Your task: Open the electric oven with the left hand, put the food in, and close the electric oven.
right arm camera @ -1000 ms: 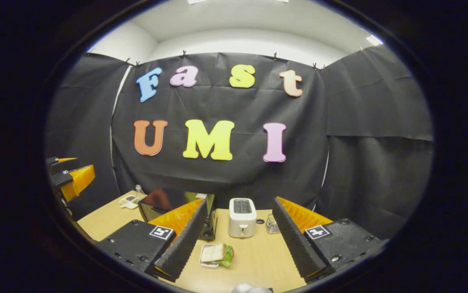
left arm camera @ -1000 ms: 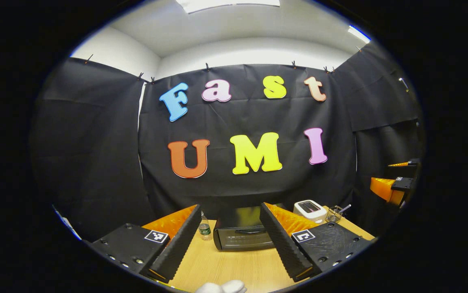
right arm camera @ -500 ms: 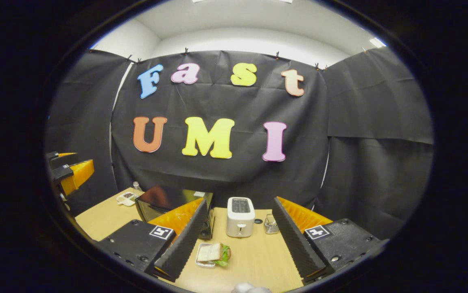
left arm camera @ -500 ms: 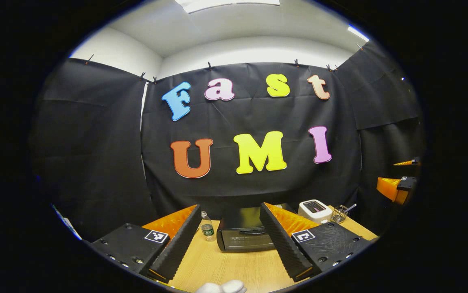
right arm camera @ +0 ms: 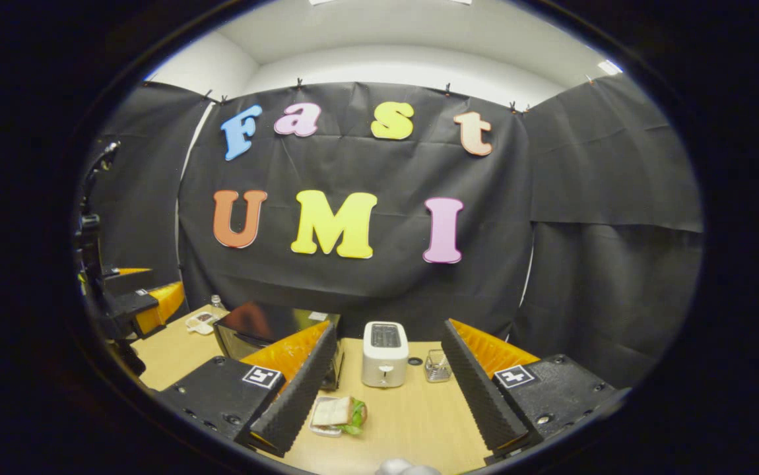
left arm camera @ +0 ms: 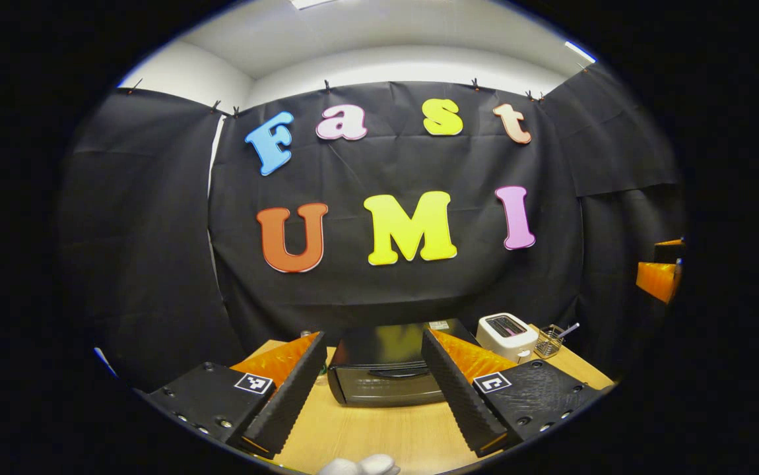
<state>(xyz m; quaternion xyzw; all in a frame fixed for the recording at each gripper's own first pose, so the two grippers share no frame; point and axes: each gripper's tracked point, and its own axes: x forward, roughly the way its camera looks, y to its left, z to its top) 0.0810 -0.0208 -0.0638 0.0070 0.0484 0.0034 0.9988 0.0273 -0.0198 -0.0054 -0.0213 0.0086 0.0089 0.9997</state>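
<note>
The black electric oven (left arm camera: 379, 379) stands on the wooden table (left arm camera: 379, 435) with its door shut and its handle (left arm camera: 389, 373) facing me. My left gripper (left arm camera: 373, 338) is open, a short way in front of the oven and apart from it. In the right gripper view the oven (right arm camera: 267, 330) sits at the left, and the left gripper (right arm camera: 145, 303) hangs near its left side. A sandwich in a clear tray (right arm camera: 336, 414) lies on the table just below the right gripper (right arm camera: 389, 326), which is open and holds nothing.
A white toaster (right arm camera: 385, 353) stands right of the oven, with a small wire basket (right arm camera: 437, 366) beside it. A small bottle (right arm camera: 216, 303) and another small food tray (right arm camera: 202, 321) sit at the far left. Black cloth walls close off the table's back and sides.
The left gripper has moved forward toward the oven, which now looks larger and centred between its fingers. The right gripper has barely shifted. Both stay open.
</note>
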